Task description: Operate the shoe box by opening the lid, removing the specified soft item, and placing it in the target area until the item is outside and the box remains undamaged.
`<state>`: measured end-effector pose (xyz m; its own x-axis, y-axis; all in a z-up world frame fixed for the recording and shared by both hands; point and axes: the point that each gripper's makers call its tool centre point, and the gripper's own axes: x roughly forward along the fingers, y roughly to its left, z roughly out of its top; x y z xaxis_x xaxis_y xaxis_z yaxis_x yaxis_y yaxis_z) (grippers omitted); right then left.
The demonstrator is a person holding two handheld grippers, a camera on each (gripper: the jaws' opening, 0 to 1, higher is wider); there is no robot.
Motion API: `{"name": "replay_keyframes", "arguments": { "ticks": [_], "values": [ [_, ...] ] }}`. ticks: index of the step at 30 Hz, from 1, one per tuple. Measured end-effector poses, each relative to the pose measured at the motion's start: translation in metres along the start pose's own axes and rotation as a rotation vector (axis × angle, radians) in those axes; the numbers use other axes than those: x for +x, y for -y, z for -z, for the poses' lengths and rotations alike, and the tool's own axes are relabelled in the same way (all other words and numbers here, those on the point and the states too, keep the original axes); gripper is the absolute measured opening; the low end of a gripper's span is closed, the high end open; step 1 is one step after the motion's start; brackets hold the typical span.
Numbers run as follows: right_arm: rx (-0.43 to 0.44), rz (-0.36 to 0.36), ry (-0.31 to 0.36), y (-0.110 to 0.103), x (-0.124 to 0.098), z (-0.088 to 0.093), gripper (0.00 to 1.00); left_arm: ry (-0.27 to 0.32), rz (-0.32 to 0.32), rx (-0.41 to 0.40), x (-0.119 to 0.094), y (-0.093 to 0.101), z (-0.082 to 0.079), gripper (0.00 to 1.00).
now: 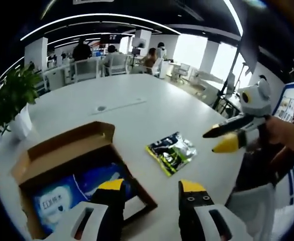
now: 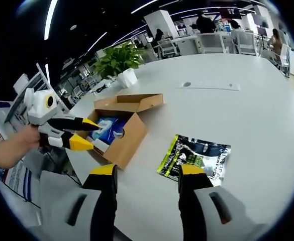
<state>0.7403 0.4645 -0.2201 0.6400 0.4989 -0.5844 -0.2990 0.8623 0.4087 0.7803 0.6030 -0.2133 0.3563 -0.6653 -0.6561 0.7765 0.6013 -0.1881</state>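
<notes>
In the left gripper view, the left claw (image 1: pixel 152 188) is held released and empty above the white surface (image 1: pixel 152 108), with the open shoe box (image 1: pixel 79 165) under its left jaw, what appears to be a blue soft pack (image 1: pixel 69 193) inside, and the foil packet (image 1: pixel 171 152) lying just ahead. In the right gripper view, the right claw (image 2: pixel 148 173) is likewise spread and empty, the packet (image 2: pixel 197 156) resting just beyond its right jaw and the box (image 2: pixel 121 128) ahead to the left, where the left claw (image 2: pixel 81 133) is seen at the box's edge.

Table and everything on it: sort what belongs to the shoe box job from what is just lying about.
Job:
shoe box, lid open
blue soft pack inside it
glossy packet out on the table
left gripper, right gripper

Lying about:
potted plant
chairs
</notes>
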Motion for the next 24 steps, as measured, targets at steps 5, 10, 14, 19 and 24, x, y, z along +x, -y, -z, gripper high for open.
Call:
{"name": "replay_keyframes", "arguments": {
  "ticks": [5,10,14,19,24],
  "values": [
    [-0.015,-0.014,-0.004,-0.023,0.017,-0.007,0.43,0.001,-0.032,-0.018,-0.02,-0.031,0.008,0.42],
    [-0.024,-0.029,-0.011,-0.039,0.037,-0.015,0.42,0.005,-0.051,-0.039,-0.033,-0.054,0.014,0.42],
    [-0.03,-0.036,-0.012,-0.053,0.05,-0.019,0.4,-0.001,-0.055,-0.045,-0.039,-0.068,0.02,0.42],
    [-0.032,-0.054,-0.013,-0.077,0.07,-0.022,0.36,0.0,-0.056,-0.056,-0.046,-0.086,0.026,0.42],
    [-0.033,-0.074,-0.028,-0.097,0.095,-0.022,0.34,-0.002,-0.053,-0.065,-0.054,-0.105,0.033,0.42]
  ]
}}
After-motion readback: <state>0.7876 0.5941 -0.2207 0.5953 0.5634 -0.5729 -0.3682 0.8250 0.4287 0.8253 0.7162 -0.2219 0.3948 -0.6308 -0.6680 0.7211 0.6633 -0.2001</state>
